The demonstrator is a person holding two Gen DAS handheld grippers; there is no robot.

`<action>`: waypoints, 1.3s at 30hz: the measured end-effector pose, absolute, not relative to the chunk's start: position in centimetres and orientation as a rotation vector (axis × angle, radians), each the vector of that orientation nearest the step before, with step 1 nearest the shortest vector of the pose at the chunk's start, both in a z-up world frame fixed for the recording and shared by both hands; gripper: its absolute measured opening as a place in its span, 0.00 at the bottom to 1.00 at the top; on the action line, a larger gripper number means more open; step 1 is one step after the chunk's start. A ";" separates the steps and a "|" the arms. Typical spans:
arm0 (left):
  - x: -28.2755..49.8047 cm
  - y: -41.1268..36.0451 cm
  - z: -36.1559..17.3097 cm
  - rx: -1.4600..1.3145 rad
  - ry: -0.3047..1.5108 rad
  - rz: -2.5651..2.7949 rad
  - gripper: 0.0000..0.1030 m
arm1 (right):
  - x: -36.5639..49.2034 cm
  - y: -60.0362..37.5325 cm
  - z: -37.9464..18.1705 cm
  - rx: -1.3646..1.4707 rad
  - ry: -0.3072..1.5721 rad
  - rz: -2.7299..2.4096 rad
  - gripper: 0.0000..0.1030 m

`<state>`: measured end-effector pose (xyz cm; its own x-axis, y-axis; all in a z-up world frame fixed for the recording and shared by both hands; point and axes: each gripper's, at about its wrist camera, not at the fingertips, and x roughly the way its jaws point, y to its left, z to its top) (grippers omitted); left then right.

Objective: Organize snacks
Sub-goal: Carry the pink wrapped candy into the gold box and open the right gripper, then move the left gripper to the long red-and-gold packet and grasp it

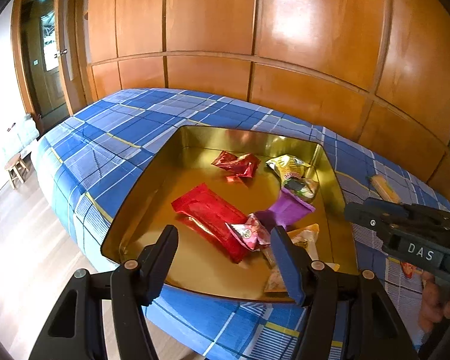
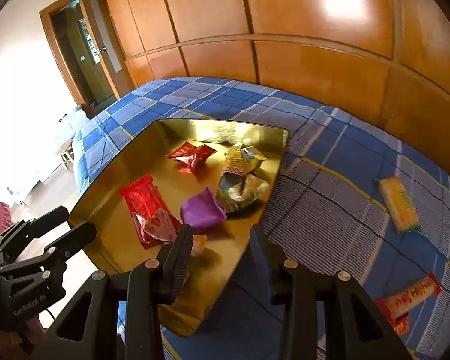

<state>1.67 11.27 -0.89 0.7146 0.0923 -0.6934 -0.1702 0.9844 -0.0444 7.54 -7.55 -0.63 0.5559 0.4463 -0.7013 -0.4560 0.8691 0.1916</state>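
A gold tin tray (image 1: 153,186) (image 2: 111,180) sits on a blue plaid cloth. It holds several snacks: a long red pack (image 1: 210,216) (image 2: 142,199), a purple packet (image 1: 288,210) (image 2: 201,210), small red wrappers (image 1: 235,163) (image 2: 190,154) and a yellow bag (image 1: 291,169) (image 2: 240,162). My left gripper (image 1: 225,249) is open and empty over the tray's near edge. My right gripper (image 2: 222,240) is open and empty above the tray's right near corner. Outside the tray lie a yellow cracker pack (image 2: 399,207) (image 1: 384,187) and a red-and-white pack (image 2: 408,300).
The cloth-covered surface (image 1: 111,138) backs onto wooden wardrobe panels (image 1: 213,30). A doorway (image 1: 45,60) and a small wooden stool (image 1: 15,168) stand at the left, over a wood floor. The right gripper shows at the right of the left wrist view (image 1: 405,225).
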 end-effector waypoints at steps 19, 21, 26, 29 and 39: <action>1.5 8.1 -0.7 -0.037 0.764 0.071 0.63 | 5.0 -15.2 -0.5 0.029 0.786 0.369 0.39; 1.6 7.8 -0.7 -0.029 0.766 0.058 0.63 | 4.8 -16.7 -0.5 0.031 0.784 0.341 0.39; 1.5 6.6 -0.8 -0.002 0.768 0.014 0.63 | 4.1 -22.0 -0.2 0.074 0.787 0.238 0.39; 1.6 5.7 -0.8 0.013 0.773 -0.022 0.63 | 3.7 -26.3 0.0 0.129 0.790 0.151 0.39; 1.5 0.5 -0.8 0.123 0.794 -0.228 0.63 | 2.4 -37.9 -1.2 0.207 0.861 -0.079 0.39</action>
